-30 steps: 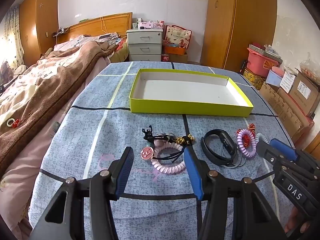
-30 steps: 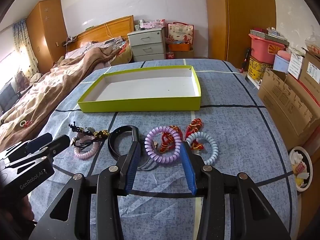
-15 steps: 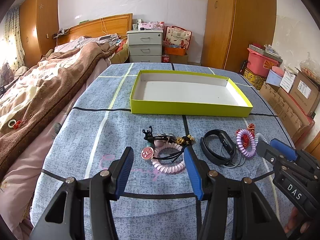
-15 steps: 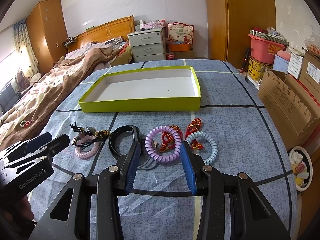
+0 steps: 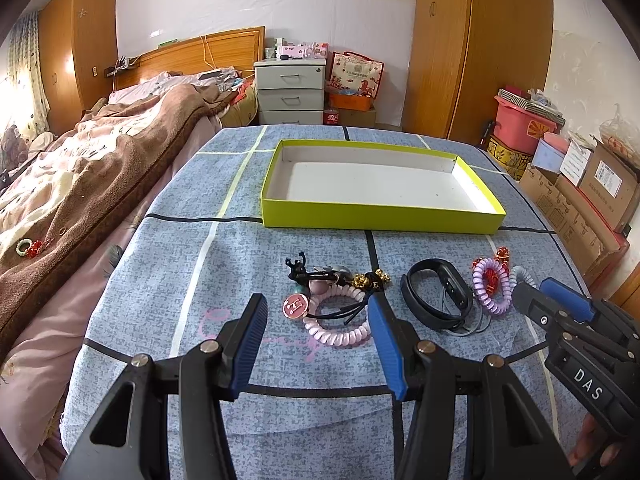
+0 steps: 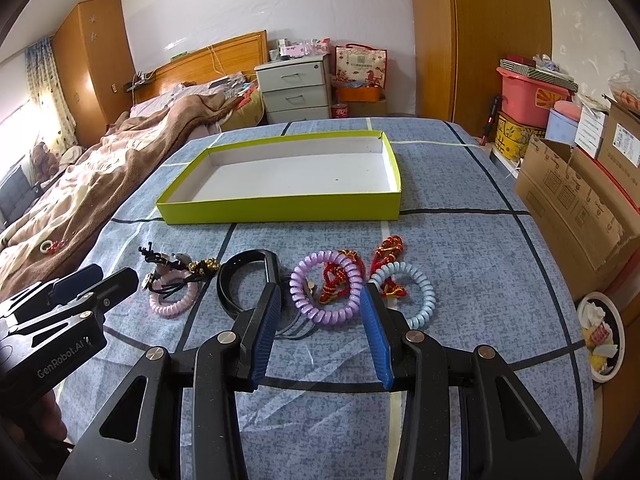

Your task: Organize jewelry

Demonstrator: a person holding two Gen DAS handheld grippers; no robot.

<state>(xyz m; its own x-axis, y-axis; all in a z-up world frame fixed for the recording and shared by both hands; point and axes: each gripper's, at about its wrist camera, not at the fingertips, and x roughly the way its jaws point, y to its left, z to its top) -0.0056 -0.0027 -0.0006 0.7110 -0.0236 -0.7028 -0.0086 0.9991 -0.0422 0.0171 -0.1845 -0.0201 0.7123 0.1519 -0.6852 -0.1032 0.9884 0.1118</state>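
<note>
The left claw (image 5: 316, 308) hangs with jaws apart over the pink coil bracelet (image 5: 338, 330) at lower center. The right claw (image 6: 318, 300) is also spread, straddling the purple coil bracelet (image 6: 324, 292). Between them lies the black band (image 6: 244, 280); a blue coil bracelet (image 6: 416, 296) sits just right. The yellow-green tray (image 6: 280, 210) occupies mid-frame behind them, on the blue worktop (image 6: 460, 248). Cardboard boxes (image 6: 576, 208) crowd the right edge.
</note>
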